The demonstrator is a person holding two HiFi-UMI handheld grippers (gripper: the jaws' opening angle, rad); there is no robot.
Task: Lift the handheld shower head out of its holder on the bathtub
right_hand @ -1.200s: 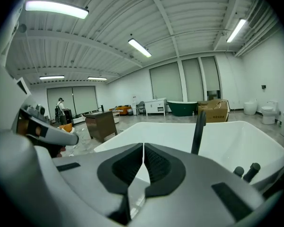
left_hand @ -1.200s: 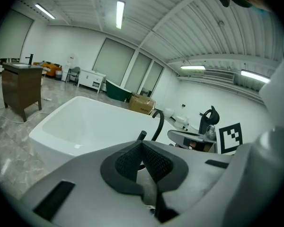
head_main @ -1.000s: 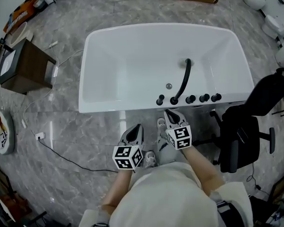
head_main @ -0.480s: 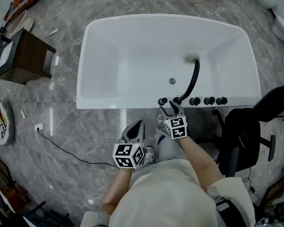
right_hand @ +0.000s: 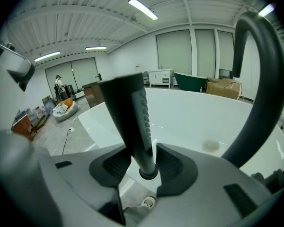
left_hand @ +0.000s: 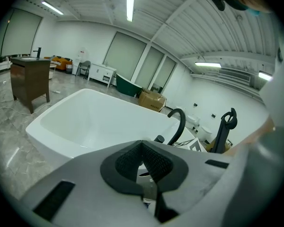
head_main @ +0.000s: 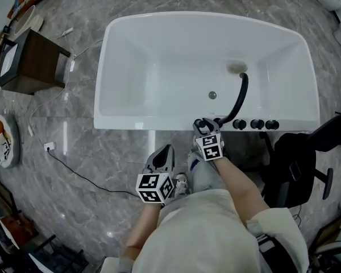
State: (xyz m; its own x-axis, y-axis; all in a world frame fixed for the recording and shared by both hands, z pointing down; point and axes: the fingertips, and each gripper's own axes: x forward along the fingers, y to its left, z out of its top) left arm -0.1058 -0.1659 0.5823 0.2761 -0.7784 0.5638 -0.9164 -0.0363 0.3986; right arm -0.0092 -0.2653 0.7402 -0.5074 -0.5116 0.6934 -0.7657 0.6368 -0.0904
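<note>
The black handheld shower head [right_hand: 134, 112] stands upright in its holder on the near rim of the white bathtub [head_main: 148, 123]. My right gripper [right_hand: 142, 163] has its jaws on either side of the ribbed handle and they are closing, with a thin gap still showing on the right. In the head view the right gripper [head_main: 205, 127] covers the holder, just left of the curved black spout [head_main: 239, 100]. My left gripper [head_main: 162, 152] hangs short of the tub over the floor, shut and empty, its pads [left_hand: 132, 160] together.
Several black knobs [head_main: 256, 124] line the rim right of the spout [right_hand: 260, 93]. A black office chair [head_main: 298, 169] stands at the right. A dark wooden cabinet [head_main: 28, 61] is at the far left, and a cable [head_main: 85, 178] runs across the marble floor.
My right gripper has gone forward and down to the tub rim, and its jaws have opened around the shower handle. The left gripper has shifted only a little.
</note>
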